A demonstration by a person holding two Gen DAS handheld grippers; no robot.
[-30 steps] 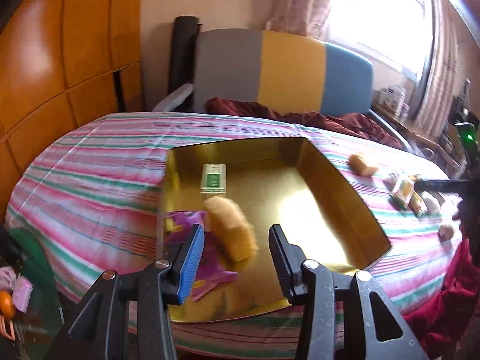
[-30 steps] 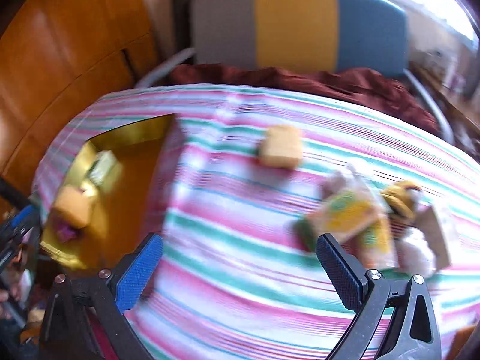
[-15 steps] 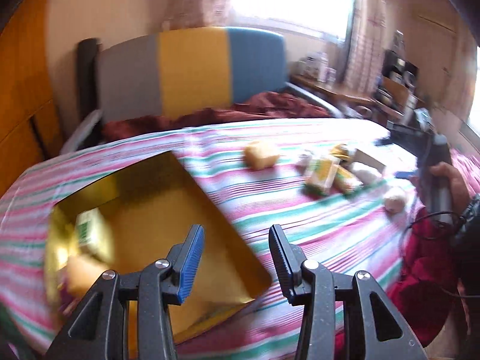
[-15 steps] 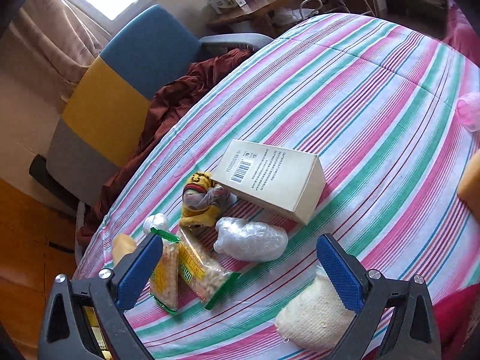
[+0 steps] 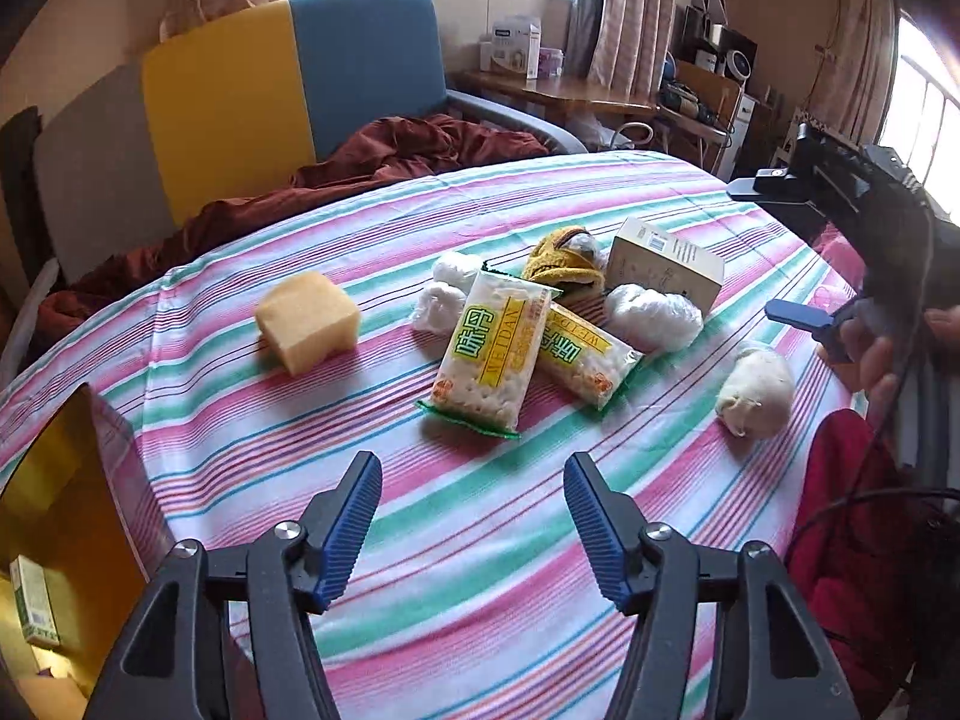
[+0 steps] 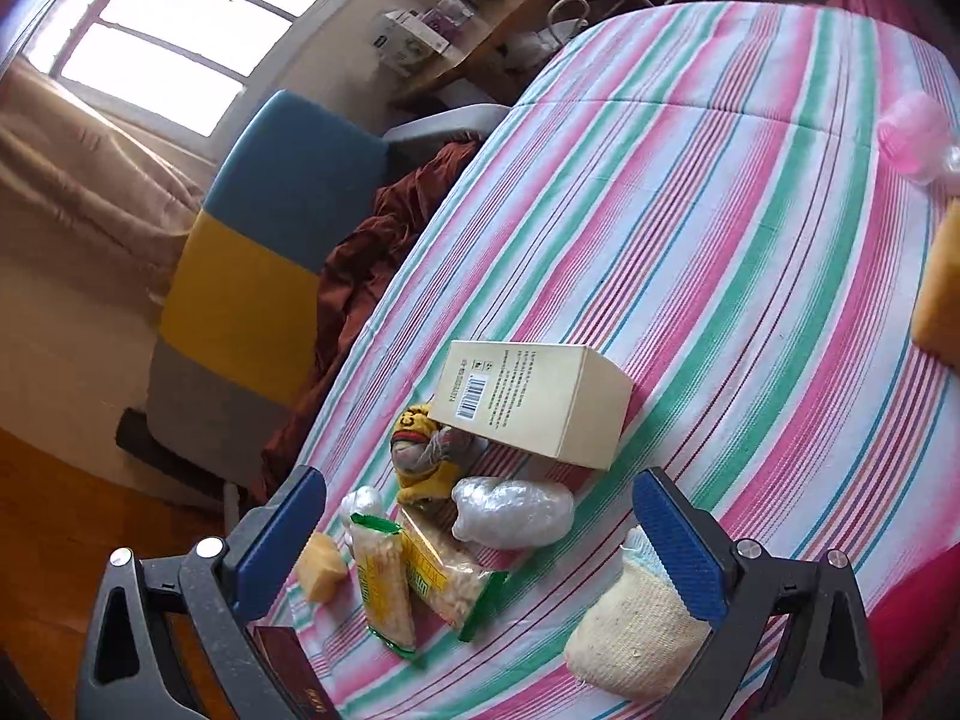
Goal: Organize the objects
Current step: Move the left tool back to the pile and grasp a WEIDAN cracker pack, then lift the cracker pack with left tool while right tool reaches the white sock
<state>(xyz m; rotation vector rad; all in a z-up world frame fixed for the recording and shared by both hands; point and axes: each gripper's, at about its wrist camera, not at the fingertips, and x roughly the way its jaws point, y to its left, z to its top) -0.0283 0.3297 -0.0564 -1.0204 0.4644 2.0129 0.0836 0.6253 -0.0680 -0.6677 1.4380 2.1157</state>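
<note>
My left gripper [image 5: 469,468] hovers over the striped tablecloth [image 5: 480,570], its jaws opening with nothing between them. Ahead lie a yellow sponge block [image 5: 309,321], two cracker packets [image 5: 489,354] [image 5: 585,360], a white wrapped bundle [image 5: 654,312], a cream box [image 5: 666,264], a yellow knitted toy [image 5: 564,261] and a white woven ball [image 5: 756,390]. My right gripper [image 6: 480,486] stands open above the same pile: box [image 6: 534,402], toy [image 6: 426,450], bundle [image 6: 510,510], packets [image 6: 384,582]. The woven ball [image 6: 636,636] lies by its right-hand finger.
The gold tray [image 5: 90,480] sits at the left with a green-and-white carton [image 5: 33,606] inside. A pink item [image 6: 912,138] and an orange object [image 6: 942,294] lie at the far right. A chair [image 5: 288,78] with a maroon cloth [image 5: 390,150] stands behind the table.
My left gripper swung right from the gold tray, where the yellow sponge stayed, to the pile, and its jaws stand wider. My right gripper rolled and moved over the pile.
</note>
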